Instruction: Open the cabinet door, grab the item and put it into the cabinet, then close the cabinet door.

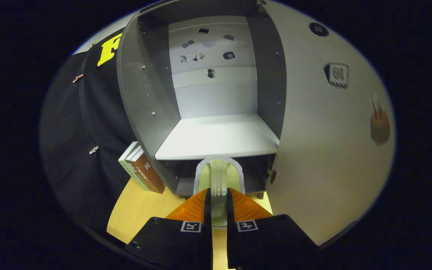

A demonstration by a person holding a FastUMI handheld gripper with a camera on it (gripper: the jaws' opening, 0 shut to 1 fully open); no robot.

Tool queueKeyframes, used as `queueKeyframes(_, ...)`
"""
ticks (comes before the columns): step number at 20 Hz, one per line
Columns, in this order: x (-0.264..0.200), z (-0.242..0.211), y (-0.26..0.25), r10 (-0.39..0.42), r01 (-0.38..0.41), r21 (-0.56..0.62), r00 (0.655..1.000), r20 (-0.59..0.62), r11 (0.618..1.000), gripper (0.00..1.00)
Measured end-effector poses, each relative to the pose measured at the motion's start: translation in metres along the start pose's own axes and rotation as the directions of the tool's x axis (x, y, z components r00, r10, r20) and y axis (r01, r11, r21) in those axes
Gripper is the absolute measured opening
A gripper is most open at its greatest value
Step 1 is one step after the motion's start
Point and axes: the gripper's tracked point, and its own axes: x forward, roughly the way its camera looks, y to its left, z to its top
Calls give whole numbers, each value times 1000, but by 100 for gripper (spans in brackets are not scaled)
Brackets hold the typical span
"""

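While the tongs (219, 210) are closed narrowly on the item (219, 180), both fingers (193, 208) press its flanks at the lower centre of the frame. The item is a pale, clear-bodied object with a white fuzzy rim around its far end; what it is exactly cannot be told. Its long axis runs straight ahead along the fingers, and its rounded far end points towards the cabinet (141, 97). That end lies in front of the dark lower edge of the cabinet, just under the front lip of the shelf (219, 137), not yet inside.

The cabinet fills the centre and upper part of the frame. Its door (324, 142) stands swung open on the right, a broad pale panel with a few small marks on it. The interior has grey side walls and a light back panel (212, 90). The white shelf carries nothing. Several small dark marks show on the upper back panel; whether they are stickers or fittings cannot be told.

At the lower left, just beside the cabinet's left wall, a few books (141, 170) stand upright on the light wooden surface (141, 213). The surface shows beneath the tongs and between the fingers. Black cloth (69, 150) hangs at the left behind the books.
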Motion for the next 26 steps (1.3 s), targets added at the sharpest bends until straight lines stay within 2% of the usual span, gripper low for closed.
queueKeyframes(4, 38, 56, 15, 2, -1, -26, 999, 37, 1000, 19)
queueKeyframes(8, 81, 90, 26, -6, 8, -39, 999, 42, 999, 19)
queueKeyframes(16, 166, 85, 20, -50, 50, -25, 998, -28, 998, 19)
queueKeyframes(24, 192, 85, 15, -73, 74, 20, 997, -36, 997, 19)
queueKeyframes(26, 195, 86, 15, -73, 73, 25, 997, -34, 997, 24)
